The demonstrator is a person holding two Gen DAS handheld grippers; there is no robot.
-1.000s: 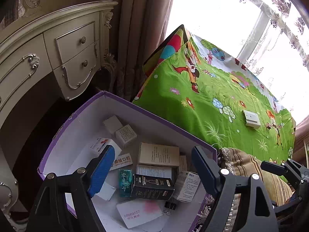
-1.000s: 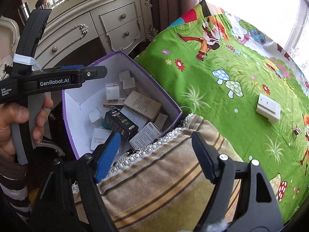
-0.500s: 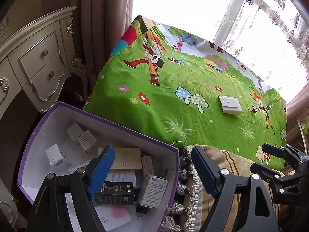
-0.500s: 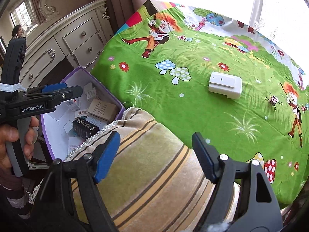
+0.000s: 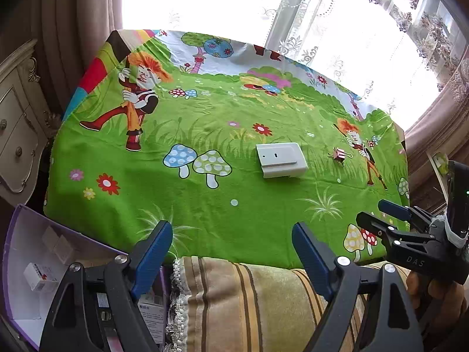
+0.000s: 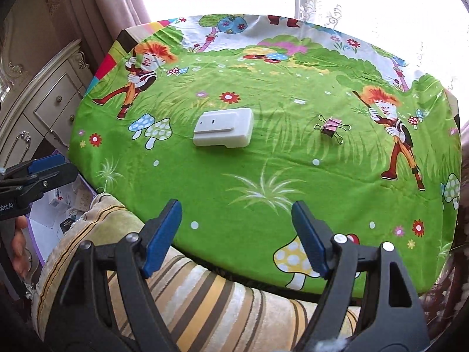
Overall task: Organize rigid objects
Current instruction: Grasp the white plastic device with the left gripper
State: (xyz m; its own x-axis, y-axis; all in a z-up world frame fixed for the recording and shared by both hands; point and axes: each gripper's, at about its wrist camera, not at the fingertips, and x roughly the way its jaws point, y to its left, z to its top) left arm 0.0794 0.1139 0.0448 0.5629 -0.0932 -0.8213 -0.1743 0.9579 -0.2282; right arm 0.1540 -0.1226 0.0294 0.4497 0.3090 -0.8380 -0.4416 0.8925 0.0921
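The white plastic box [image 6: 224, 129] lies flat near the middle of the surface [image 6: 263, 176], which is covered by a green cartoon cloth printed with mushrooms, flowers and red-haired figures. To the right of the white plastic box, well apart from it, a small pink binder clip [image 6: 331, 127] lies on the same cloth with its wire handles spread out. Nearer the cameras than the box, a striped cushion [image 6: 205, 302] in tan and brown sits against the surface's near edge. Left of the cushion and lower than the box stands an open purple carton [image 5: 17, 234] holding several small packages; their print is too blurred to read. Further left of the box is a cream dresser [image 6: 44, 108] with ornate drawer handles. The left hand-held gripper [image 5: 231, 252] hovers over the cushion with its blue-padded jaws wide and nothing between them, having just opened a little further. The right hand-held gripper [image 6: 236, 234] hangs above the near edge of the surface, on the near side of the box, jaws likewise wide and empty.
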